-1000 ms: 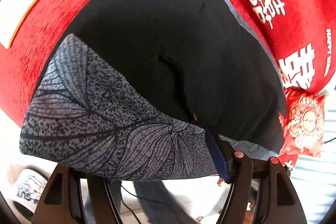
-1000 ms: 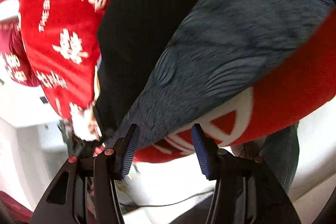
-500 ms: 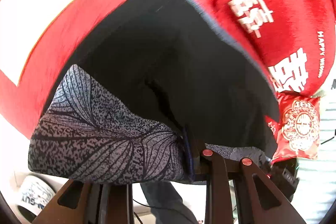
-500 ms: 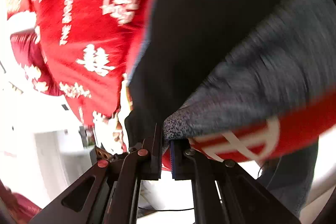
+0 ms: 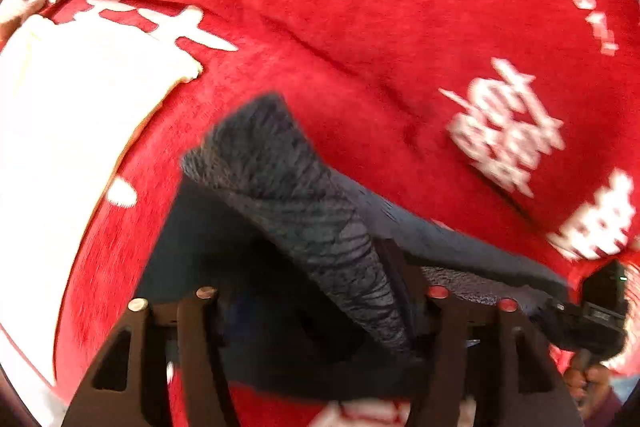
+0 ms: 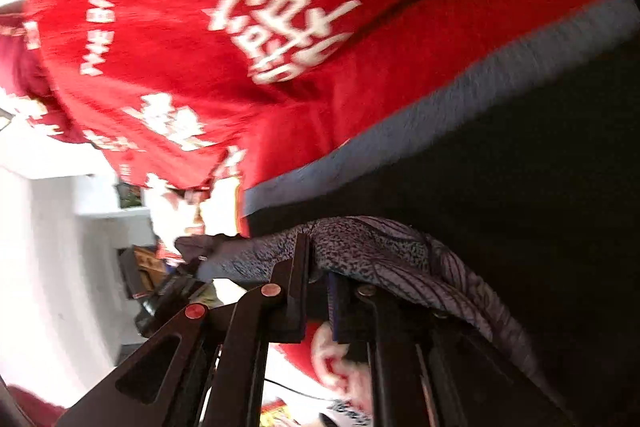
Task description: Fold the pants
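Note:
The pants (image 5: 304, 211) are black with a grey leaf-print cuff and lie on a red bedspread (image 5: 400, 47). My left gripper (image 5: 384, 291) is shut on the grey cuff and holds it lifted, with the fabric rising in a peak over the black leg below. My right gripper (image 6: 318, 267) is shut on the other end of the grey cuff (image 6: 380, 247), which drapes over its fingers. The black leg (image 6: 500, 167) fills the right of the right wrist view. The other gripper (image 5: 588, 315) shows at the far right of the left wrist view.
The red bedspread (image 6: 240, 27) with white characters covers the bed. A white panel (image 5: 60, 147) lies at the left in the left wrist view. A white wall and shelf (image 6: 60, 227) stand beyond the bed's edge in the right wrist view.
Both grippers closed on the grey cuff, then lifted it and carried it over the black leg toward the far side of the bed. The views now show mostly bedspread.

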